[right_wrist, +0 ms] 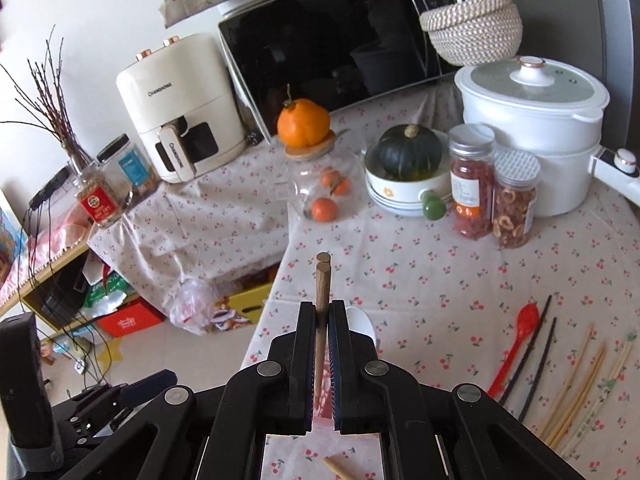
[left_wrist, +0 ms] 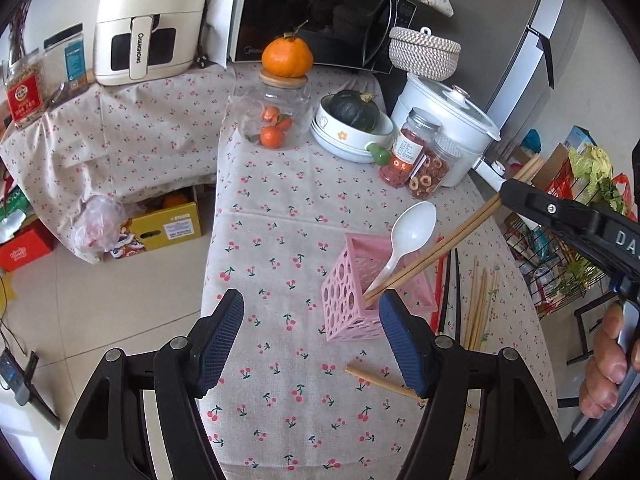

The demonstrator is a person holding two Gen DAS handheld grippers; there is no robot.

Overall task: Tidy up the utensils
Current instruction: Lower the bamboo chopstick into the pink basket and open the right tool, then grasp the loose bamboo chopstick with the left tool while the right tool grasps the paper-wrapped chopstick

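Observation:
A pink perforated utensil holder (left_wrist: 360, 292) stands on the cherry-print tablecloth (left_wrist: 288, 216). A white spoon (left_wrist: 408, 236) leans in it. My right gripper (left_wrist: 505, 196) is shut on a pair of wooden chopsticks (left_wrist: 444, 246) whose lower tips are inside the holder; they also show between its pads in the right wrist view (right_wrist: 322, 308). My left gripper (left_wrist: 310, 340) is open and empty, just in front of the holder. A red spoon (right_wrist: 516, 344), black chopsticks (right_wrist: 536, 354) and several bamboo chopsticks (right_wrist: 580, 384) lie on the cloth to the right. One wooden chopstick (left_wrist: 380, 382) lies near my left gripper.
At the back stand a glass jar with oranges (left_wrist: 274, 114), a bowl with a green squash (left_wrist: 352, 124), two snack jars (left_wrist: 420, 160), a white pot (left_wrist: 448, 120), a microwave (left_wrist: 320, 12) and an air fryer (left_wrist: 148, 20). The table's left edge drops to the floor with boxes (left_wrist: 168, 228).

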